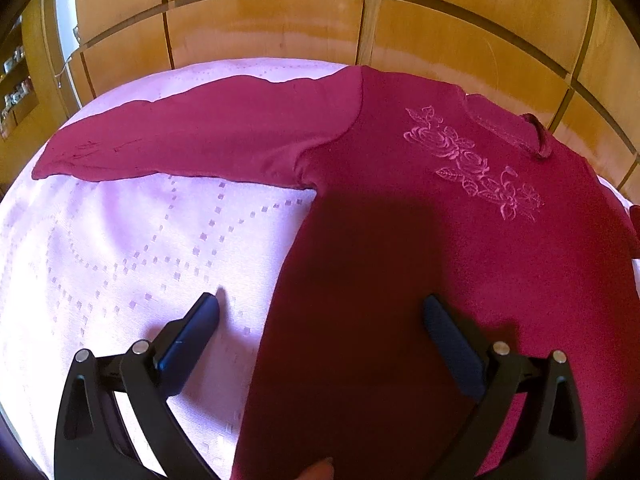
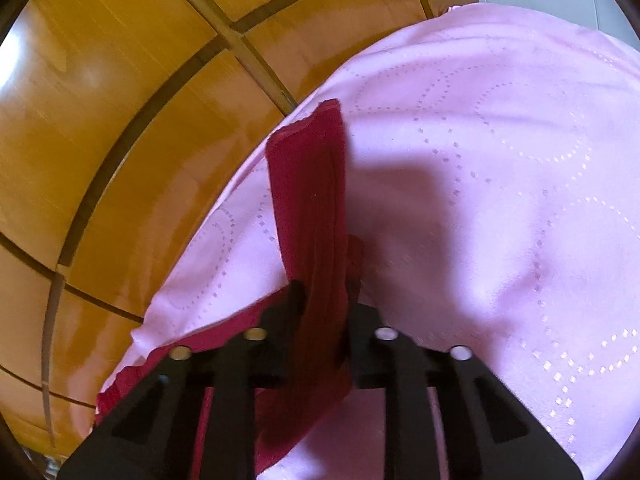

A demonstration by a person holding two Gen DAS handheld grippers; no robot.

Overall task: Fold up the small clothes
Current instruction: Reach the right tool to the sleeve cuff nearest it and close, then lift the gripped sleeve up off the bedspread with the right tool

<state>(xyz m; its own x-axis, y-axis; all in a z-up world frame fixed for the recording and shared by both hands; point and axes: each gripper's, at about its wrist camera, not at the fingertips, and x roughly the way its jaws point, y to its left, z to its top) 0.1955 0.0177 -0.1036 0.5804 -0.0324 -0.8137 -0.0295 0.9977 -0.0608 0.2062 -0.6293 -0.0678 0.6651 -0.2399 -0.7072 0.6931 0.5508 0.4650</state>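
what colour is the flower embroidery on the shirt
Pink embroidery on the dark red shirt; clearest in the left wrist view.

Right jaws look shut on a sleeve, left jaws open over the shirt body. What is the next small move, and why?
Probably carry the sleeve in the right gripper across onto the shirt. The sleeve is pinched and lifted off the pink cloth, while the body lies flat and the left gripper hangs open over its edge, holding nothing.

The left gripper (image 1: pixel 320 312) tilts downward with its jaws spread wide; the right gripper (image 2: pixel 326 300) tilts downward, clamped on the sleeve (image 2: pixel 308 208).
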